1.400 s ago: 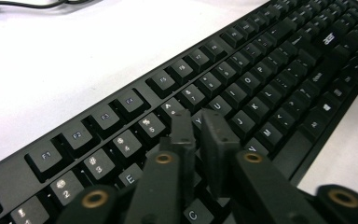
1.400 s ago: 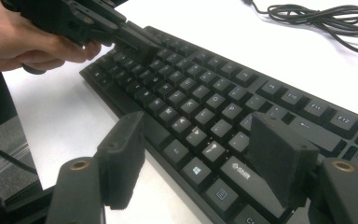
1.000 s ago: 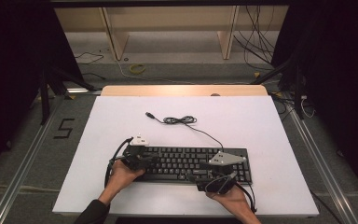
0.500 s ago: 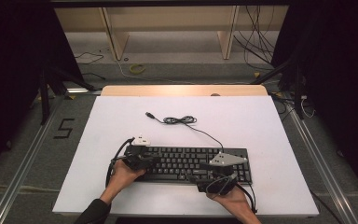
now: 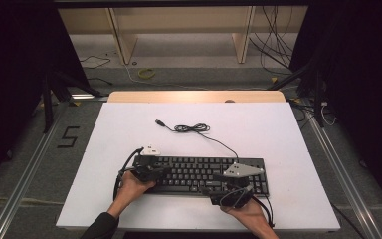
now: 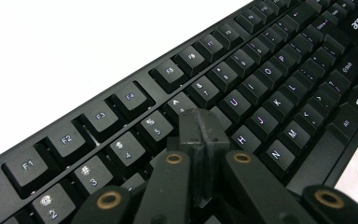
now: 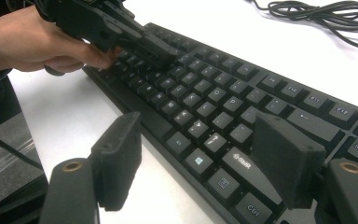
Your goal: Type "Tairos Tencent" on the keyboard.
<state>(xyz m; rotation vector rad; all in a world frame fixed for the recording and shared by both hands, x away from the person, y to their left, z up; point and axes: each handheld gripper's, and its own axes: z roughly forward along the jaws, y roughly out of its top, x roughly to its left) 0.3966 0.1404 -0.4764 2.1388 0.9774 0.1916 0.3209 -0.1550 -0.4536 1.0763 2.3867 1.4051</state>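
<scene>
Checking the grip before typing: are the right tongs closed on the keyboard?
No, the right tongs stand wide open above the keyboard, nothing between them.

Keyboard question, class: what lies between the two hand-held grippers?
In the high view, rows of the black keyboard's keys span the stretch between the left hand-held gripper and the right hand-held gripper.

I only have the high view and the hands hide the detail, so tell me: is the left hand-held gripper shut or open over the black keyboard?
Observer: Shut. In the left gripper view the left hand-held gripper has its jaws pressed together, tips over the black plastic keyboard near the 5 and 6 keys.
Operator: And the right one?
Observer: The right hand-held gripper is open, jaws wide apart above the keyboard's near edge by the Shift and Ctrl keys.
Operator: Holding anything?
Observer: No, nothing sits between its jaws.
</scene>
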